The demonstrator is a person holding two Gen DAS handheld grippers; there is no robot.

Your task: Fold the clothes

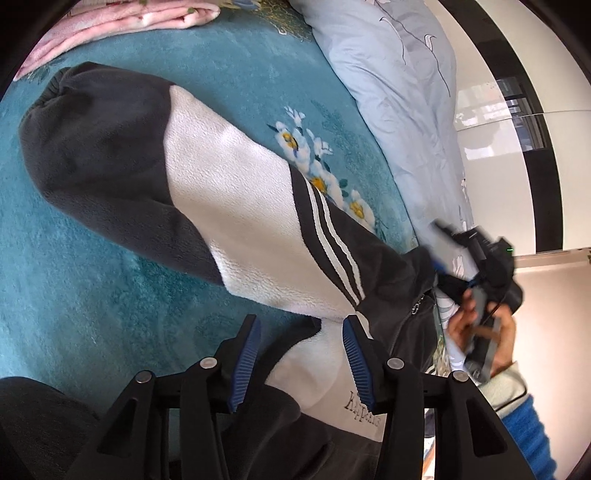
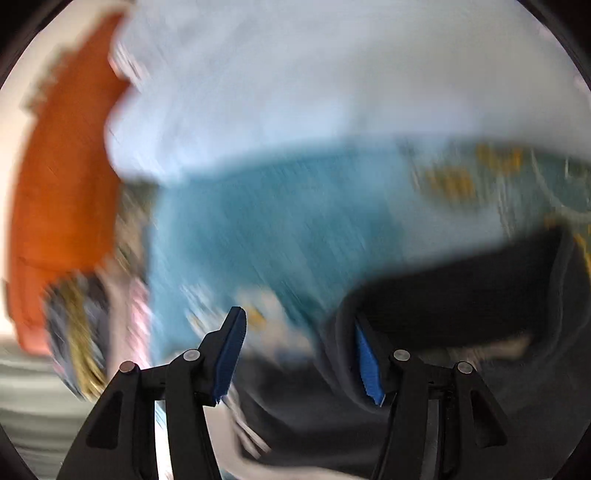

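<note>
A dark grey and white fleece jacket [image 1: 229,206] with white stripes lies on a teal blanket [image 1: 74,277]; its dark-cuffed sleeve stretches to the upper left. My left gripper [image 1: 301,328] is open, its blue pads either side of the white fleece near the jacket's zipper. My right gripper [image 1: 441,245] shows in the left wrist view at the right, held by a hand, beside the jacket's dark edge. The right wrist view is heavily blurred: my right gripper [image 2: 297,328] is open, with dark jacket fabric [image 2: 461,295] around its right finger.
A pale blue floral quilt [image 1: 399,92] lies along the blanket's right side. A folded pink blanket [image 1: 122,22] sits at the top left. An orange shape [image 2: 62,177] shows at the left of the right wrist view.
</note>
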